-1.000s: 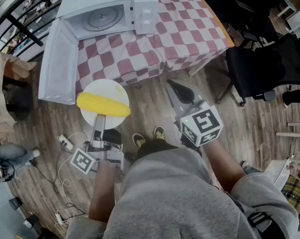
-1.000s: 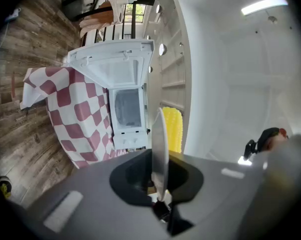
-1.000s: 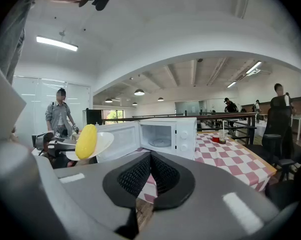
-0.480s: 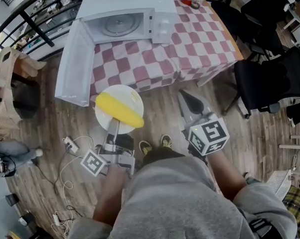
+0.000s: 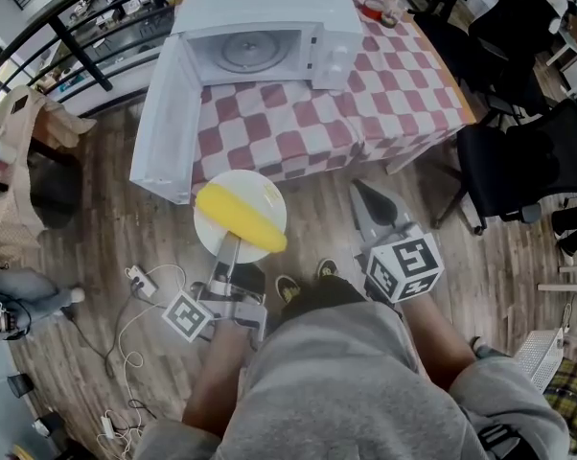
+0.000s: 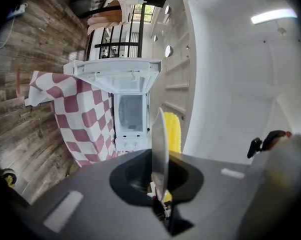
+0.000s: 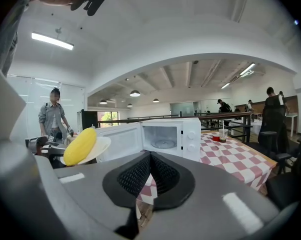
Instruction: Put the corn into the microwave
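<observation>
A yellow corn cob [image 5: 241,220] lies on a white plate [image 5: 247,184]. My left gripper [image 5: 229,243] is shut on the plate's near rim and holds it level over the wooden floor, just short of the table. In the left gripper view the plate [image 6: 159,149] stands edge-on between the jaws, with the corn [image 6: 173,131] behind it. The white microwave [image 5: 260,27] sits on the checkered table, its door [image 5: 164,127] swung open to the left and its cavity [image 7: 164,136] holding only its glass turntable. My right gripper [image 5: 363,192] is shut and holds nothing, to the right of the plate.
The red-and-white tablecloth [image 5: 365,94] hangs over the table's front edge. Black chairs [image 5: 504,132] stand at the right. A power strip with cables [image 5: 133,277] lies on the floor at the left. A cup [image 7: 223,135] stands on the table beyond the microwave. A person [image 7: 53,116] stands far back.
Both grippers have moved forward toward the table. The plate with the corn is now closer to the open microwave door, and the corn has turned a little on the plate.
</observation>
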A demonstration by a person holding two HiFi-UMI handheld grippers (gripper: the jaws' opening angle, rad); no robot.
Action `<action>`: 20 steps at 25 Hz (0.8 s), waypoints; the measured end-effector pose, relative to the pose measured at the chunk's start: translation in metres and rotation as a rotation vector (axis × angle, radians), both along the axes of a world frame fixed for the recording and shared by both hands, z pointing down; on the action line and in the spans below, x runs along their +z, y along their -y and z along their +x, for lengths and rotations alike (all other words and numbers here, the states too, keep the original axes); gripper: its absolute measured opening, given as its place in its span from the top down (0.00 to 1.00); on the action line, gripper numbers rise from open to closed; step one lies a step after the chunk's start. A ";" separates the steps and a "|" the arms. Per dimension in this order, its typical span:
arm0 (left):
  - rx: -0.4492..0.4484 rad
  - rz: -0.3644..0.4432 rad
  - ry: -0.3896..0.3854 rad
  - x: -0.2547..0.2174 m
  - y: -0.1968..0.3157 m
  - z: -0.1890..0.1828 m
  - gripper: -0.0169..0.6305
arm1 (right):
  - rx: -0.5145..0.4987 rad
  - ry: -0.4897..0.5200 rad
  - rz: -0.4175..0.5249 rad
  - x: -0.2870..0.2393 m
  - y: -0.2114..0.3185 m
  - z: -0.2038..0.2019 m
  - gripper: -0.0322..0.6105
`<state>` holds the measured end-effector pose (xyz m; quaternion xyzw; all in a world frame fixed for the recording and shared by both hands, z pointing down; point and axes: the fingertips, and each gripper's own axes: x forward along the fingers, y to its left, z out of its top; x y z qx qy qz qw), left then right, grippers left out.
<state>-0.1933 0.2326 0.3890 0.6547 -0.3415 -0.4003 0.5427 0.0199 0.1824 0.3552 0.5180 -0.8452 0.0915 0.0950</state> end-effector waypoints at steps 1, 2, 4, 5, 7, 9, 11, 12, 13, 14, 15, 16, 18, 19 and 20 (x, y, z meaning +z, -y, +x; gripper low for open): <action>0.000 0.002 -0.002 0.000 0.000 -0.003 0.94 | 0.001 -0.001 -0.001 0.000 0.000 -0.003 0.96; -0.001 0.003 -0.004 -0.001 0.000 -0.005 0.94 | 0.002 -0.002 -0.001 0.000 -0.001 -0.005 0.96; -0.001 0.005 -0.008 -0.001 0.000 -0.008 0.94 | 0.004 -0.003 0.002 -0.002 0.000 -0.009 0.96; 0.001 0.006 -0.009 -0.001 0.000 -0.009 0.94 | 0.004 -0.006 0.005 -0.003 0.000 -0.011 0.96; 0.007 0.006 -0.010 -0.001 0.002 -0.010 0.94 | 0.005 -0.013 0.012 -0.004 0.002 -0.013 0.96; 0.009 0.006 -0.018 0.001 0.002 -0.010 0.94 | 0.003 -0.018 0.018 -0.005 0.004 -0.015 0.96; 0.008 0.007 -0.016 0.002 0.004 -0.012 0.94 | 0.000 -0.019 0.020 -0.005 0.006 -0.017 0.96; 0.008 0.009 -0.013 0.002 0.005 -0.012 0.94 | -0.002 -0.019 0.021 -0.005 0.008 -0.019 0.96; 0.009 0.011 -0.012 0.002 0.007 -0.012 0.94 | -0.004 -0.019 0.021 -0.004 0.009 -0.020 0.96; 0.011 0.013 -0.014 0.001 0.008 -0.012 0.94 | -0.005 -0.020 0.021 -0.004 0.011 -0.020 0.96; 0.013 0.013 -0.018 0.002 0.009 -0.011 0.94 | -0.006 -0.020 0.022 -0.003 0.012 -0.021 0.96; 0.014 0.012 -0.021 0.002 0.010 -0.010 0.94 | -0.007 -0.019 0.023 -0.002 0.014 -0.022 0.96; 0.015 0.009 -0.026 0.003 0.013 -0.009 0.94 | -0.009 -0.014 0.027 -0.001 0.019 -0.023 0.96; 0.015 0.007 -0.027 0.004 0.016 -0.008 0.94 | -0.010 -0.012 0.030 0.000 0.021 -0.023 0.96; 0.016 0.006 -0.028 0.005 0.018 -0.007 0.94 | -0.011 -0.010 0.033 0.000 0.024 -0.024 0.96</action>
